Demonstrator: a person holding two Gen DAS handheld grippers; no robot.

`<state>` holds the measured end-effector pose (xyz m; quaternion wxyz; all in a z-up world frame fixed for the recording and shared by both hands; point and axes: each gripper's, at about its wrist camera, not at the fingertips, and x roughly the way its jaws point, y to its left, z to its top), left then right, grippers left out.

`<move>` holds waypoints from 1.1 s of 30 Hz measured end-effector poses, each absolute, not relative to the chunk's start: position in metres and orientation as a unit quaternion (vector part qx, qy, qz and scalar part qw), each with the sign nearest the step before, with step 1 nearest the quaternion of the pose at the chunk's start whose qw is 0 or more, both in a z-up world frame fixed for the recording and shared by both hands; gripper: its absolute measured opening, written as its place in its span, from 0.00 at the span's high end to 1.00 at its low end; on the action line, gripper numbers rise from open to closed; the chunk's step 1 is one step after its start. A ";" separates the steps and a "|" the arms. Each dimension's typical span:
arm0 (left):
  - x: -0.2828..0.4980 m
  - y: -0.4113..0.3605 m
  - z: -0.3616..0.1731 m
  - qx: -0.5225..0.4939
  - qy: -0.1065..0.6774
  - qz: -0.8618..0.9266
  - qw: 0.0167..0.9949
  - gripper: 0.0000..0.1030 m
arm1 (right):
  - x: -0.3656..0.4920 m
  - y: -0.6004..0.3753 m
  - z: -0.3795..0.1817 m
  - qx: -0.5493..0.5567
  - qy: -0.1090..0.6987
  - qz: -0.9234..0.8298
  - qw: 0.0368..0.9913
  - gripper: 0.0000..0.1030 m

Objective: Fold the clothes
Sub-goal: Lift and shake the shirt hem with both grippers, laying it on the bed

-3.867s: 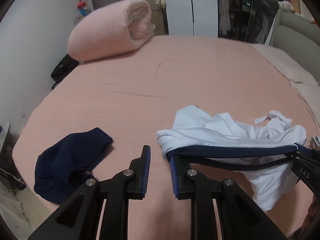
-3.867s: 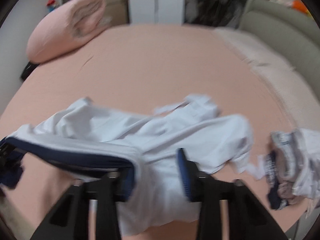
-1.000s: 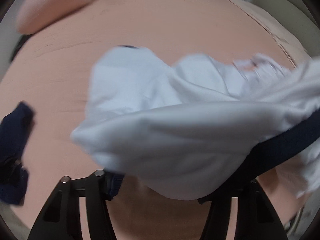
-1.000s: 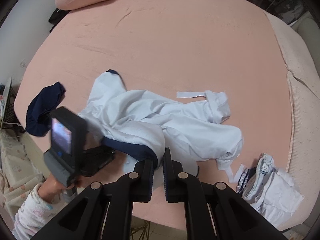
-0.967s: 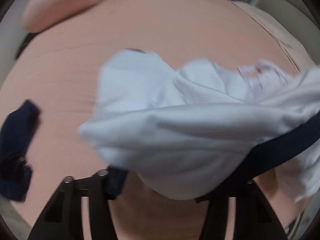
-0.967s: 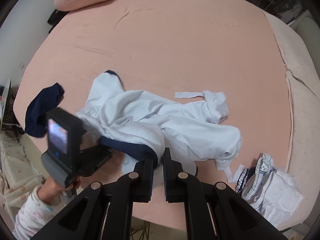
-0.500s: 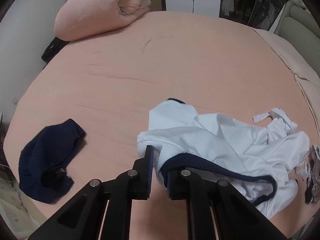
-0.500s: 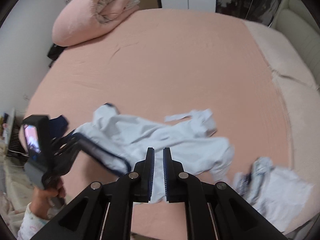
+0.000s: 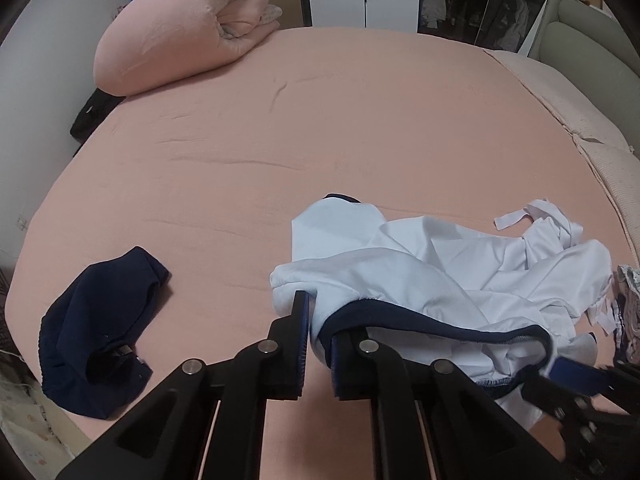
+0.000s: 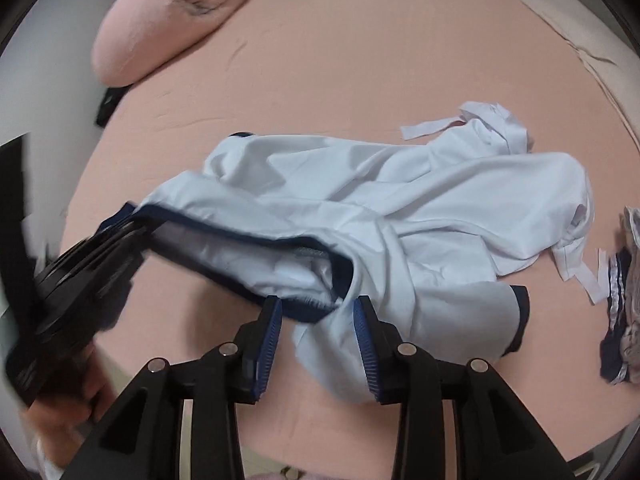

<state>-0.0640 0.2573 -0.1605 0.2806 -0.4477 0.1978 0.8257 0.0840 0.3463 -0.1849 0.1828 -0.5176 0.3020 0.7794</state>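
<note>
On pink-sheeted bed [image 9: 360, 120]: left gripper [image 9: 318, 336] fingers pinch navy-trimmed hem of crumpled white cotton garment [image 9: 440, 264]; right gripper [image 10: 316, 320] fingers opening astride hem; dark navy shorts [image 9: 100, 328] at 9 o'clock.

The left tongs [image 9: 318, 330], wide apart a second ago, are now clamped on the navy hem of the white shirt [image 9: 420, 276]. The right tongs [image 10: 318, 318], clamped on that hem then, are opening and sit lower, the hem's 6 o'clock corner loose between them.
</note>
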 end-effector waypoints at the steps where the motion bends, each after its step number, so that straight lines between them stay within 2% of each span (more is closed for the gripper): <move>1: -0.064 0.257 -0.160 -0.447 0.199 0.825 0.282 0.93 | 0.081 0.346 -0.186 -0.514 0.306 0.780 0.185 0.64; 4: -0.062 0.257 -0.158 -0.446 0.201 0.823 0.289 0.93 | 0.078 0.343 -0.183 -0.491 0.326 0.789 0.175 0.64; 7: -0.064 0.258 -0.160 -0.441 0.210 0.825 0.285 0.92 | 0.071 0.332 -0.184 -0.481 0.358 0.794 0.102 0.64; 8: -0.064 0.259 -0.161 -0.438 0.214 0.827 0.281 0.92 | 0.068 0.328 -0.188 -0.486 0.365 0.790 0.078 0.61; 10: -0.066 0.258 -0.161 -0.441 0.211 0.826 0.280 0.92 | 0.066 0.322 -0.200 -0.508 0.368 0.776 0.063 0.60; 17: -0.069 0.255 -0.163 -0.445 0.209 0.825 0.279 0.92 | 0.088 0.323 -0.235 -0.568 0.334 0.745 0.105 0.60; 21: -0.067 0.255 -0.164 -0.439 0.217 0.826 0.277 0.92 | 0.109 0.334 -0.232 -0.571 0.322 0.741 0.145 0.60; 27: -0.069 0.248 -0.169 -0.452 0.218 0.820 0.273 0.92 | 0.131 0.351 -0.234 -0.591 0.250 0.731 0.234 0.60; 33: -0.066 0.247 -0.175 -0.456 0.240 0.802 0.303 0.92 | 0.138 0.352 -0.228 -0.580 0.228 0.744 0.240 0.60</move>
